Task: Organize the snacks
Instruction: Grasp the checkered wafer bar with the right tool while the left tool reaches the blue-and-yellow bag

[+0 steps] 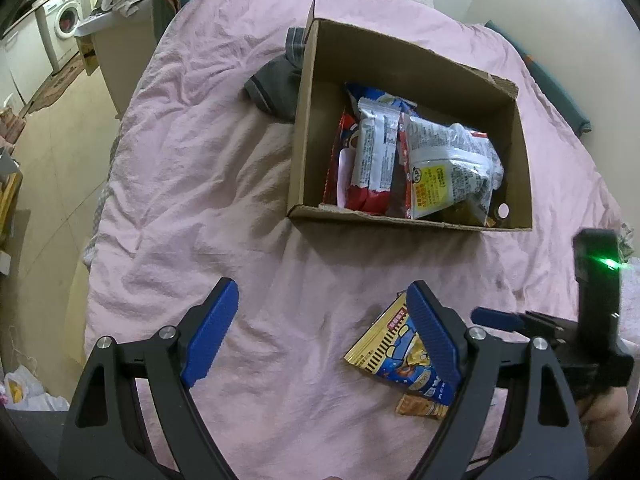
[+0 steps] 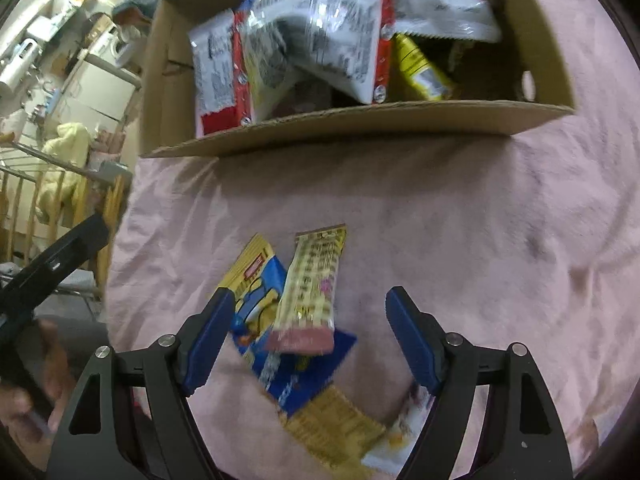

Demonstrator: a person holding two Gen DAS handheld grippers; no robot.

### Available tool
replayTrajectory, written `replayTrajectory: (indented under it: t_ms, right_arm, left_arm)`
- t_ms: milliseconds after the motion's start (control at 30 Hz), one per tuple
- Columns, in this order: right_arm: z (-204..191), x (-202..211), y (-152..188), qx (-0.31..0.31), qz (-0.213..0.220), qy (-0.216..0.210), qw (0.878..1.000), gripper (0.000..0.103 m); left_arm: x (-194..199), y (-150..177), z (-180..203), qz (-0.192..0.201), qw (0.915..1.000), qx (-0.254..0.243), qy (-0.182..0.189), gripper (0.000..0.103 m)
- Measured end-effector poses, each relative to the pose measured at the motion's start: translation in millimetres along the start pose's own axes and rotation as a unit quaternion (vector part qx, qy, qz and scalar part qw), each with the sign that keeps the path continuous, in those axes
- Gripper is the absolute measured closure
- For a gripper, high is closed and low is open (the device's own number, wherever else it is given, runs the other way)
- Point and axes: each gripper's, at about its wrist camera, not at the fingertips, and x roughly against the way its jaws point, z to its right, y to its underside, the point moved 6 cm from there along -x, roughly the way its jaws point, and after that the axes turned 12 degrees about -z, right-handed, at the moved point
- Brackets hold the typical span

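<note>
An open cardboard box [image 1: 400, 218] [image 2: 360, 124] sits on a pink bedsheet [image 1: 200, 200] with several snack bags [image 1: 448, 160] [image 2: 320, 40] inside. My left gripper [image 1: 320, 300] hangs open over bare sheet; a blue and yellow packet [image 1: 396, 352] lies partly under its right finger. My right gripper [image 2: 310, 300] is open above a small pile of packets. A pale yellow bar packet [image 2: 312, 276], blurred, is between its fingers, apart from both pads, on top of the blue and yellow packet [image 2: 256, 300]. More packets [image 2: 332, 428] lie nearer the camera.
A grey garment [image 1: 276, 88] lies against the box's left side. The bed's edge drops to the floor [image 1: 52, 168] on the left, with a washing machine [image 1: 66, 20] beyond. A wooden rack [image 2: 24, 200] stands left of the bed. A white bag [image 1: 24, 392] lies on the floor.
</note>
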Motion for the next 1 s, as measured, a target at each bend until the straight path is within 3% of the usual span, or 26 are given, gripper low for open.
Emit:
replayTrajectory:
  t_ms: [167,367,567,667,800,1000]
  right_arm:
    - [0,-14,-4,0.013,-0.028,0.021,0.999,0.073]
    - [1,12,0,0.024,0.013,0.017,0.999,0.074]
    - [24,58,8,-0.010,0.080,-0.009,0.997,0.075]
    - [37,78,9,-0.028,0.108,-0.027,0.993,0.074]
    - [49,96,17,-0.046,0.126,-0.049,0.990,0.074]
    - [56,110,25,-0.052,0.143,-0.056,0.987,0.074]
  left_arm:
    - [-7,4,-4,-0.015,0.9999,0.005,0.001,0.019]
    - [-24,19,-1,-0.064,0.9972,0.027,0.027,0.019]
    - [-51,54,15,-0.139,0.9819,0.106,0.073,0.019]
    - [-62,62,28,-0.151,0.9739,0.148,0.082,0.019]
    - [-77,64,38,-0.158,0.9558,0.227,0.100,0.019]
    - [-92,63,52,-0.152,0.9462,0.271,0.091,0.019]
